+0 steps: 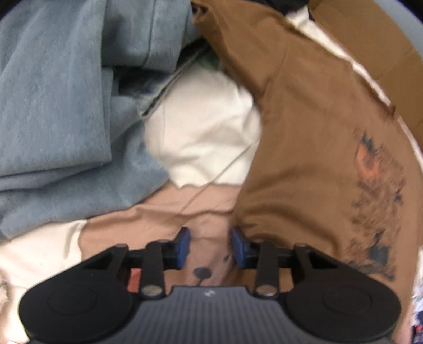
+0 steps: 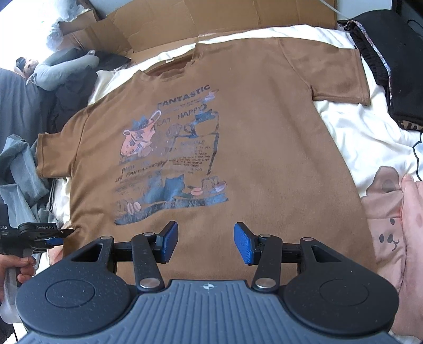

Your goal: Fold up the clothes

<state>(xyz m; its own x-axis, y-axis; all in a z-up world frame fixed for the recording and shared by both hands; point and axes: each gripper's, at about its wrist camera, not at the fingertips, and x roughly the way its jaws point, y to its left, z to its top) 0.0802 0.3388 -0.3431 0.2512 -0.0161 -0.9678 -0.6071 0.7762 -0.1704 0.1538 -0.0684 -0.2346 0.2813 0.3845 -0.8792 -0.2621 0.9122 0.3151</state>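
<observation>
A brown T-shirt (image 2: 251, 148) with a blue and pink cat print lies spread flat, print up, on pale bedding (image 2: 357, 127). My right gripper (image 2: 206, 242) hovers over the shirt's lower hem, its blue pads (image 2: 244, 243) wide apart and empty, so it is open. In the left wrist view the shirt (image 1: 304, 158) runs along the right side, and its edge ends beside the right pad (image 1: 239, 247). My left gripper (image 1: 211, 247) is open, with only pink bedding (image 1: 206, 225) showing in the gap. The right wrist view shows the left gripper (image 2: 64, 235) at the shirt's lower left corner.
A crumpled blue-grey garment (image 1: 53, 105) is heaped left of the shirt, also visible as the blue-grey garment (image 2: 18, 172). Flattened cardboard (image 2: 185, 23) lies behind the shirt. A folded black garment (image 2: 391, 66) sits at the right, and pink bear-print bedding (image 2: 388, 225) is below it. A hand (image 2: 21, 267) holds the left tool.
</observation>
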